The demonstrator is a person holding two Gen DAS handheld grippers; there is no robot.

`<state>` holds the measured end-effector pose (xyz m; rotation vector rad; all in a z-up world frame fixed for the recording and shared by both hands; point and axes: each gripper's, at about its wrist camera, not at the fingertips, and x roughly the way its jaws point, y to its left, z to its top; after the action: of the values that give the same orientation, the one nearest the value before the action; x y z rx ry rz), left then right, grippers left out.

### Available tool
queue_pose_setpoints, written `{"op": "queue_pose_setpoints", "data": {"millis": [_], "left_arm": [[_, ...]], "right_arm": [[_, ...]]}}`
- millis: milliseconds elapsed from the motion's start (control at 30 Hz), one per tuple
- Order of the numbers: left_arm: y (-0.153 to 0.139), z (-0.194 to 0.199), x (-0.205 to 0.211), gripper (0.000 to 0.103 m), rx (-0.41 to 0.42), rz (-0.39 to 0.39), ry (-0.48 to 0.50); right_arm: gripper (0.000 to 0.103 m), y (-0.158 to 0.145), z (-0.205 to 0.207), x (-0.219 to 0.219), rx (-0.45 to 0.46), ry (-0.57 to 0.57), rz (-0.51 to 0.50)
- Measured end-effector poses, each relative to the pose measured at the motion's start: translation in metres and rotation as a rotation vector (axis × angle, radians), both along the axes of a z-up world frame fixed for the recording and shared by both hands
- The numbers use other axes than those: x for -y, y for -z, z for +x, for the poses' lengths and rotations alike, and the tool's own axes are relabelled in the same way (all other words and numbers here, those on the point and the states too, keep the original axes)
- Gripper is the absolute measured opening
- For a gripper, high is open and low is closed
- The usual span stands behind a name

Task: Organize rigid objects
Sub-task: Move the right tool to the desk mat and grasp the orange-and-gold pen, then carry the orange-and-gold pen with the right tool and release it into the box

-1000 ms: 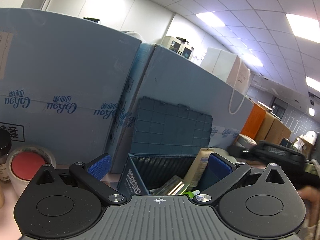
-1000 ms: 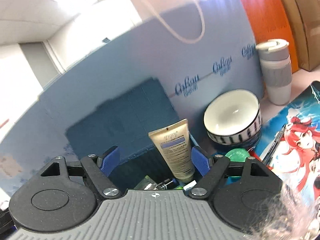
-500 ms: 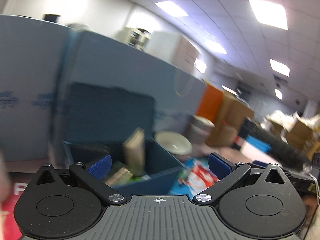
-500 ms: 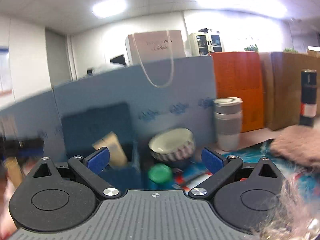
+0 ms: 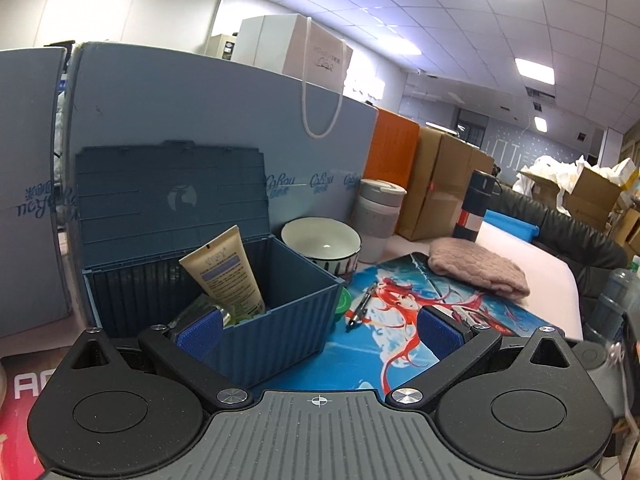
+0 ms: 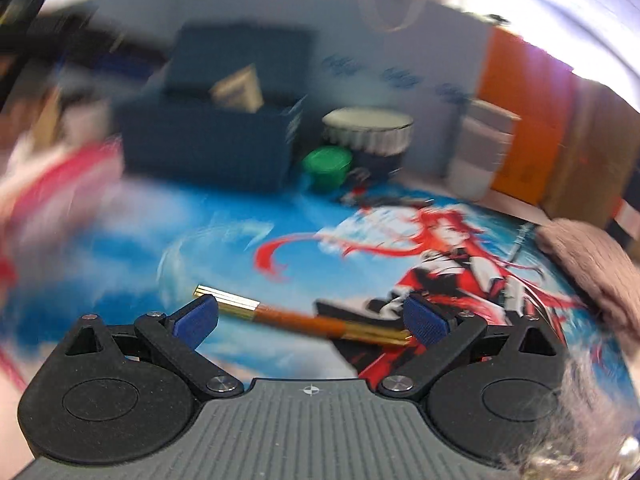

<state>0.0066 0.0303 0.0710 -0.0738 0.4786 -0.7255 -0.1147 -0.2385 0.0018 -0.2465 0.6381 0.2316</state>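
Judging by the open blue box [image 5: 240,320] near the desk's back edge, sorting is partly done: a cream tube [image 5: 224,268] leans inside it beside smaller items. Left out on the printed mat [image 5: 400,320] are a pen [image 5: 362,306], a green-lidded jar [image 6: 328,166] just beside the box, and an orange-and-gold stick [image 6: 304,318] lying flat. The right gripper [image 6: 310,320] hangs over that stick, tongs spread and empty; the left gripper [image 5: 318,330], likewise spread, faces the box corner. Bowl [image 5: 320,240] and cup [image 5: 378,220] stand behind
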Motion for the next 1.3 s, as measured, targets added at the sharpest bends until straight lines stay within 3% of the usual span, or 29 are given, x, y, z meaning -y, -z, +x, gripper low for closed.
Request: {"op": "queue_pose_setpoints", "data": {"millis": [233,433,533,600,667,800,900,1167,1300], "left_arm": [[-0.002,0.001,-0.003,0.103,-0.002,-0.014,-0.004],[-0.002,0.002,-0.005,0.103,-0.003,-0.025,-0.007],[-0.002,0.003,-0.006,0.103,-0.007,-0.027,-0.010],[-0.002,0.004,-0.006,0.103,-0.011,-0.026,-0.013],[-0.001,0.005,-0.008,0.103,-0.015,-0.029,-0.014],[-0.002,0.007,-0.011,0.103,-0.021,-0.044,-0.017],[-0.002,0.009,-0.015,0.103,-0.026,-0.056,-0.029],[-0.006,0.012,-0.028,0.103,-0.032,-0.096,-0.062],[-0.006,0.017,-0.037,0.103,-0.052,-0.142,-0.067]], "right_arm": [[0.099,0.014,0.021,-0.012,-0.067,-0.075,-0.103],[0.093,0.011,0.047,-0.005,-0.093,-0.088,-0.076],[0.075,0.012,0.059,-0.003,-0.117,-0.125,-0.008],[0.053,0.013,0.067,0.000,-0.132,-0.151,0.057],[0.043,0.015,0.074,0.004,-0.144,-0.156,0.118],[0.011,0.013,0.079,0.010,-0.134,-0.149,0.153],[0.011,0.004,0.073,0.011,-0.086,-0.163,0.194],[0.011,-0.032,0.046,0.029,0.099,-0.178,0.461],[0.011,-0.054,0.037,0.028,0.239,-0.089,0.548]]}}
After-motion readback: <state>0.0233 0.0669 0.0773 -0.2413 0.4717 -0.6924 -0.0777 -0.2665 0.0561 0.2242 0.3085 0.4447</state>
